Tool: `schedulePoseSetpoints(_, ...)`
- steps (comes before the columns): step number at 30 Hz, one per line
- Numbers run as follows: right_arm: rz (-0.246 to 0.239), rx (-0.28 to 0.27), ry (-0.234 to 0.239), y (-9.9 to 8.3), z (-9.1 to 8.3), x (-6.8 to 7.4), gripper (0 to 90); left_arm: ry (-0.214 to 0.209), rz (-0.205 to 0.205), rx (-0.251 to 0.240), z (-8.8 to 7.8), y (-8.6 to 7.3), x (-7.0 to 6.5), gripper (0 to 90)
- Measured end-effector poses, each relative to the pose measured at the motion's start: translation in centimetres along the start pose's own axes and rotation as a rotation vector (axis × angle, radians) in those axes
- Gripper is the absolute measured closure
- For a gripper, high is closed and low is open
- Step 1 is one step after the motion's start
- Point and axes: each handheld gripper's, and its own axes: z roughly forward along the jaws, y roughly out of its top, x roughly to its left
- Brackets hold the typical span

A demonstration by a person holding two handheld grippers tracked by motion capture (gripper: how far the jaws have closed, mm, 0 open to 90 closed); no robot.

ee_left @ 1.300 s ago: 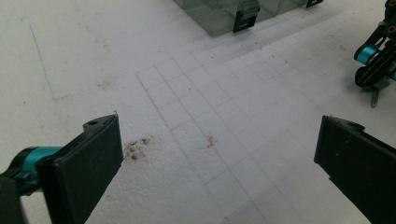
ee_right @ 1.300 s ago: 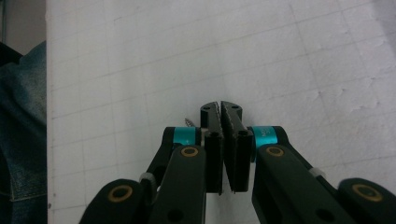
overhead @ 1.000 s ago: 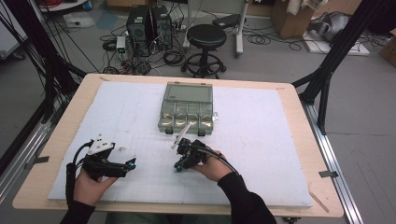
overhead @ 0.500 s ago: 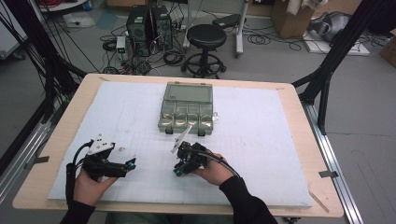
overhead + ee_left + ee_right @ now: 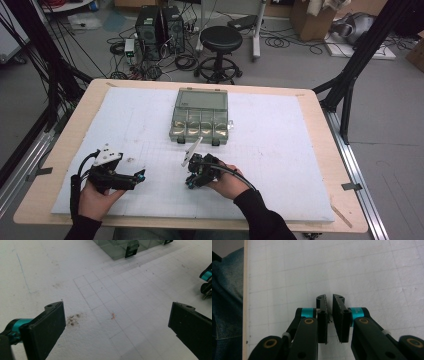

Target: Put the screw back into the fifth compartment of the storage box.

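Right gripper (image 5: 189, 184) sits near the middle of the white foam-sheet tabletop's (image 5: 280, 150) near edge. Its jaws point back toward the person and are almost pressed together; a thin slit shows between the pads in the right gripper view. Something tiny and dark may be in that slit, too small to tell.

Left gripper (image 5: 141, 175) rests toward the near left corner, jaws spread wide with nothing between them, pointing right toward the other gripper.

The translucent grey-green plastic compartment box (image 5: 201, 115) lies shut at the centre of the tabletop, nearer the far edge. Its long axis runs near-to-far, and two black latches (image 5: 131, 249) sit on the near edge facing the person.

Key relation: the box is straight ahead of the right hand, close beyond it, while that gripper faces away from it. The right hand is the nearer one; the left is off diagonally. My guess is that the right has to swing round before reaching the latches.

No readable labels, brands or writing. The sheet has a faint pencilled grid (image 5: 117, 292) and a few smudges.
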Motion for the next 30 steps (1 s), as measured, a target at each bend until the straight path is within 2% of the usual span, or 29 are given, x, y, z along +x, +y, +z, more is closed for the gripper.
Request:
schedulePoseSetpoints(14,-0.003,0.003,-0.002,-0.02,0.04,-0.04,85.9,0.009,-0.008,0.001,-0.02,-0.04,0.12,1.7)
schedulePoseSetpoints(20,0.005,-0.004,0.013,-0.1,0.02,-0.26,86.2,0.012,-0.006,0.002,-0.02,-0.04,0.16,1.7)
schedulePoseSetpoints(23,-0.005,-0.017,0.014,-0.11,0.0,-0.4,86.5,0.01,-0.007,0.003,0.01,-0.03,0.13,1.7)
schedulePoseSetpoints(30,0.009,-0.061,0.029,-0.15,-0.49,-0.86,86.5,0.008,-0.004,0.003,0.0,-0.06,0.07,1.7)
